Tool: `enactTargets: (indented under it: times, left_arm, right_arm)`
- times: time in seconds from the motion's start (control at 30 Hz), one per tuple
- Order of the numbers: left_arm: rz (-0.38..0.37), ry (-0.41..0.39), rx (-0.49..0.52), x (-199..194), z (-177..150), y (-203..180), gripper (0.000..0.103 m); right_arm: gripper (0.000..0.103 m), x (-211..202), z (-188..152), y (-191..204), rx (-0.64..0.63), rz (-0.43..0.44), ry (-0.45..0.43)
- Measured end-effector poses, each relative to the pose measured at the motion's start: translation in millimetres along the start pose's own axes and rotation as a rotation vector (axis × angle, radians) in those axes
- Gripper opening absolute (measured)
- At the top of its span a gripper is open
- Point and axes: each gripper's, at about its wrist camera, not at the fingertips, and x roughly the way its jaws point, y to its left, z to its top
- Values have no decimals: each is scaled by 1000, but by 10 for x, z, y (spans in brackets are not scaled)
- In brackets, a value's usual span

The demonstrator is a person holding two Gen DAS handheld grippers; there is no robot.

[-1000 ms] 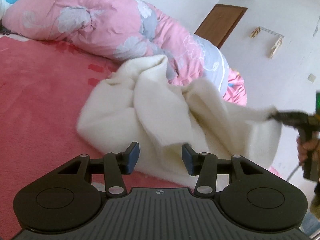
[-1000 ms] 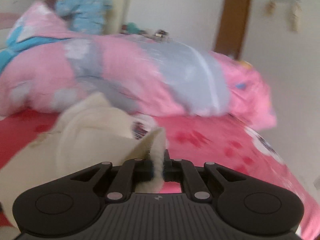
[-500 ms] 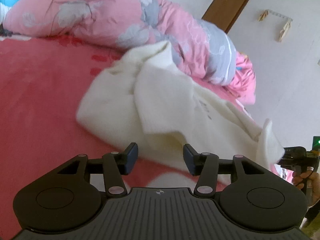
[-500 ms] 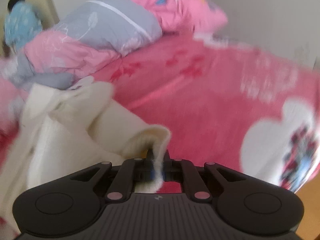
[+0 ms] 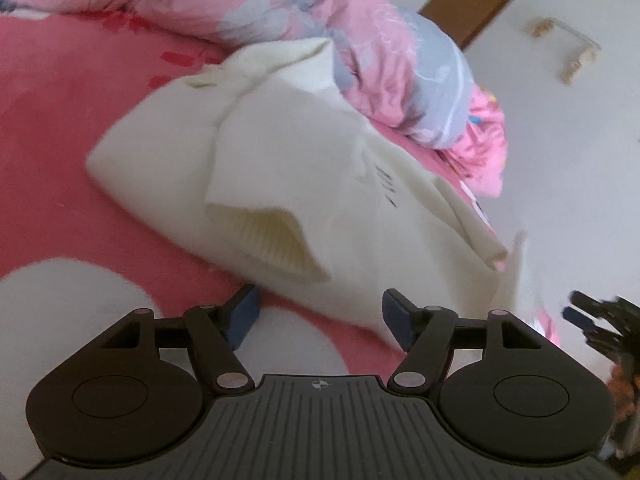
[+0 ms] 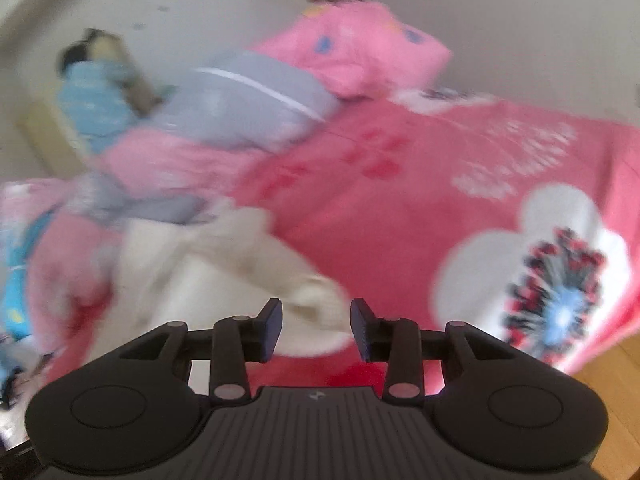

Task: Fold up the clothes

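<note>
One cream sweater (image 5: pixel 304 168) lies spread out and rumpled on the red bed sheet (image 5: pixel 52 128). One sleeve is folded over its middle, and the ribbed cuff (image 5: pixel 276 240) faces the camera. Small dark marks show on the sweater's front.

There are two grippers. The left gripper (image 5: pixel 320 316) hangs just in front of the sweater's near edge. Its two blue pads (image 5: pixel 244 312) are wide apart and hold nothing. The right gripper (image 6: pixel 316 328) is wide open too, with nothing between its two pads. A corner of the sweater (image 6: pixel 316 292) lies just past it on the sheet. This view is blurry. In the left view the right gripper shows at the far right edge, near the sweater's far corner.

One pink and grey quilt (image 5: pixel 360 48) is bunched up behind the sweater. One brown door (image 5: pixel 476 0) is in the white wall. One person in a blue top (image 6: pixel 92 104) is far back, past the quilt. The sheet has one big white flower shape (image 6: pixel 532 264) near the bed's edge.
</note>
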Motion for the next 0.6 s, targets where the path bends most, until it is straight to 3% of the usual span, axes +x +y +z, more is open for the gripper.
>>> enactTargets:
  times: [0.1,0.17,0.2,0.37,0.43,0.5,0.53,0.6]
  left_arm:
    - [12,-25,-52,65,39,6,68]
    - [21,-41,-85,109,63,10,67]
    - [26,-48,-92,127,70,13,65]
    - [58,-63,-112,196,111,28,47]
    - [55,-63,-124,204,118,64,36]
    - [49,-63,-133,208,118,103,33]
    - [46,-64,-135,209,118,119,31]
    - [42,-65,-120,206,114,123,29]
  right_arm:
    - [44,-85,40,230,-58,83,-24]
    - [51,-50,109,390,-94,129,-25]
    - [57,64,188,477,-109,142,-10]
    - [68,636,581,912,-186,208,65]
    - [80,865,738,1086,-217,234,96]
    - [86,1093,895,1260,-247,260,126]
    - [95,1286,975,1333,-264,250,152]
    - [97,1761,1137,1466,-300,205,215]
